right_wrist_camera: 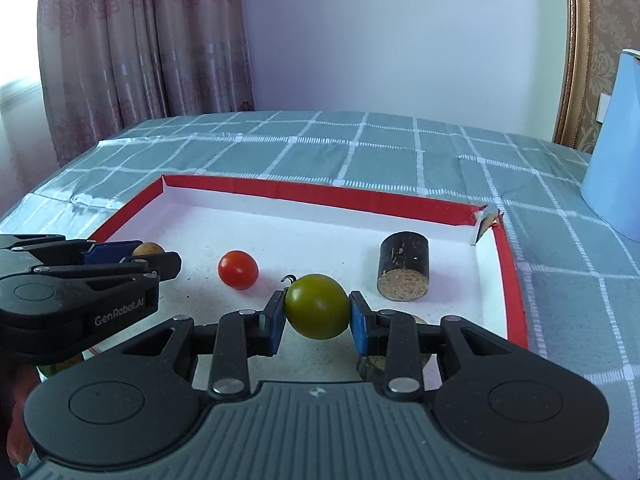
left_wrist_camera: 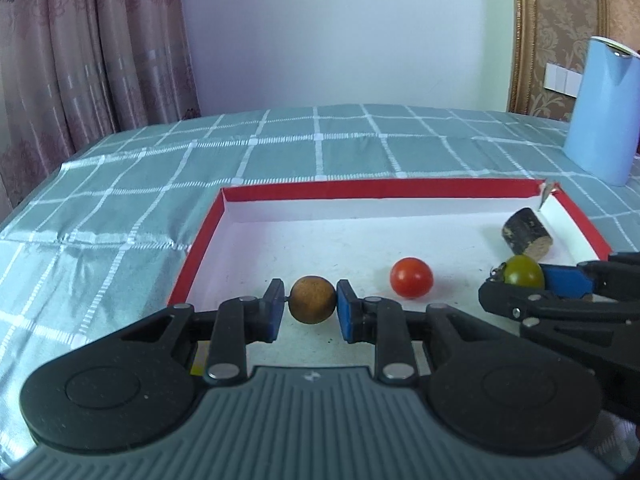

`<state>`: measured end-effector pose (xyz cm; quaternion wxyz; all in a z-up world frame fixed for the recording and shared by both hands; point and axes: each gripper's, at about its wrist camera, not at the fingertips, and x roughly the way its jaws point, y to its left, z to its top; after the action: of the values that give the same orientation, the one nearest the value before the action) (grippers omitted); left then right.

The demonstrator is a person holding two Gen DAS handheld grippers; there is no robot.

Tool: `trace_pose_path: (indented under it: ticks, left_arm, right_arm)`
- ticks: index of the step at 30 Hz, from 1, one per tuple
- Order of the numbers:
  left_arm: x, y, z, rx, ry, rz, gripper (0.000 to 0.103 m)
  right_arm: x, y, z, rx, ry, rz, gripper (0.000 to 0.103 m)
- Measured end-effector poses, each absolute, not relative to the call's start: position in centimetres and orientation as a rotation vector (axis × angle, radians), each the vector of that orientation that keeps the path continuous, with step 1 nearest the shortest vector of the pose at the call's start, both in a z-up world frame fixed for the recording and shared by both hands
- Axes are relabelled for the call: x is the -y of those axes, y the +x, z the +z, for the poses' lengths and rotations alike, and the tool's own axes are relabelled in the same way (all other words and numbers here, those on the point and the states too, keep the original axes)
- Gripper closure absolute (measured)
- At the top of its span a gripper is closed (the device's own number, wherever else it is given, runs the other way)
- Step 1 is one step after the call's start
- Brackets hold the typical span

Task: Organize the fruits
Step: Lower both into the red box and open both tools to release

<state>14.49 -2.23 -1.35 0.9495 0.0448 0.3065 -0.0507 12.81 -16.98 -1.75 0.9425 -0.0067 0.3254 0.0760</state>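
Left gripper: fingers are closing on a brown fruit, one blue pad at each side of it; the left pad shows a thin gap with a small stem in it, the right pad is touching. The fruit is sitting low over the white floor of the tray; whether it is lifted or resting cannot be told.

Right gripper: fingers are clamping a green tomato, both pads pressing its sides, its curled stem pointing up and left of the fingers.

Red tomato: lying loose on the tray floor, between the two grippers, just ahead of both sets of fingers and touching neither.

Dark cylinder: lying tilted with its pale cork-like end facing the camera, ahead and right of the right fingers, near the tray's far right corner.

A further piece is showing under the right finger of the right gripper, mostly hidden; its kind cannot be told.

Tray: shallow, red-rimmed, white inside, lying on the surface, which is wearing a grey-green checked cloth. Its far right corner is torn.

Blue container: standing upright on the cloth, outside the tray, far right of both grippers.

Curtain: hanging behind the surface, far left of the fingers.
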Motion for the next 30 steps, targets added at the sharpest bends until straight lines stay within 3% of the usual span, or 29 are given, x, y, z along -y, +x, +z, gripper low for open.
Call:
trace_pose_path:
  ticks: [13, 19, 22, 30]
  left_arm:
    - [2.2, 14.9, -1.9, -0.644, 0.090, -0.087, 0.075]
    - [2.1, 14.9, -2.1, -0.634, 0.100, -0.051, 0.059]
    - [1.8, 14.8, -2.2, -0.644, 0.086, -0.072, 0.032]
    - [2.1, 12.3, -1.7, -0.562, 0.151, -0.050, 0.018]
  right_arm:
    - [16.3, 13.4, -2.1, -0.675, -0.033, 0.156, 0.070]
    - [16.1, 13.4, -2.1, -0.675, -0.039, 0.163, 0.070]
    - [16.0, 13.1, -2.1, -0.679, -0.029, 0.180, 0.066]
    - [16.9, 11.7, -1.7, -0.666, 0.018, 0.205, 0.059]
